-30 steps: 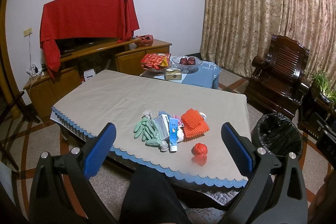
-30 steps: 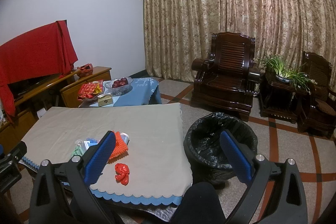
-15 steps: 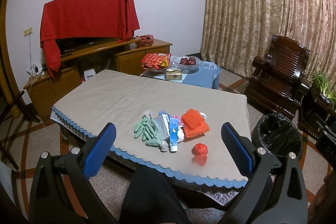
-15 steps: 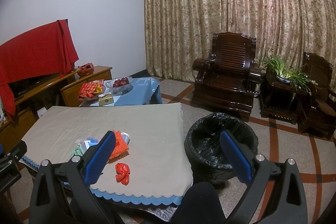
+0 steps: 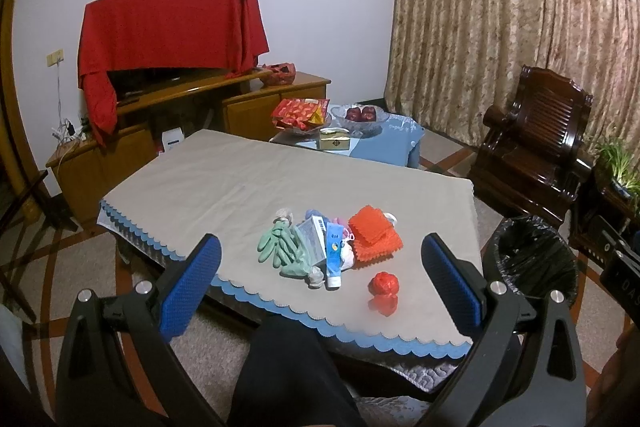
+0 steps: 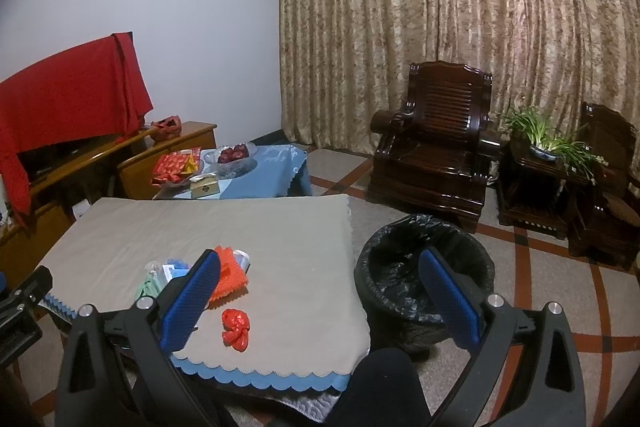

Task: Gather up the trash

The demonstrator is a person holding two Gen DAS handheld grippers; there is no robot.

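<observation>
I hold the left gripper short of the near edge of the table, its blue-padded fingers spread wide with nothing between them. My right gripper is likewise wide apart and empty, off the table's right corner. The trash sits in a loose heap near the front of the beige tablecloth: green gloves on the left, touching a clear flat packet and a blue-and-white tube that points toward me, with an orange mesh cloth just right of them. A crumpled red wrapper lies apart from the heap, closer to the scalloped blue hem; from the right wrist view it shows between the fingers, near the left one. The bin, lined with a black bag, stands on the floor just beside the table's right side and I cannot see anything in it. A dark trouser leg fills the bottom of the left view. Behind the table stands a low blue-covered side table with a fruit bowl and snack packets.
</observation>
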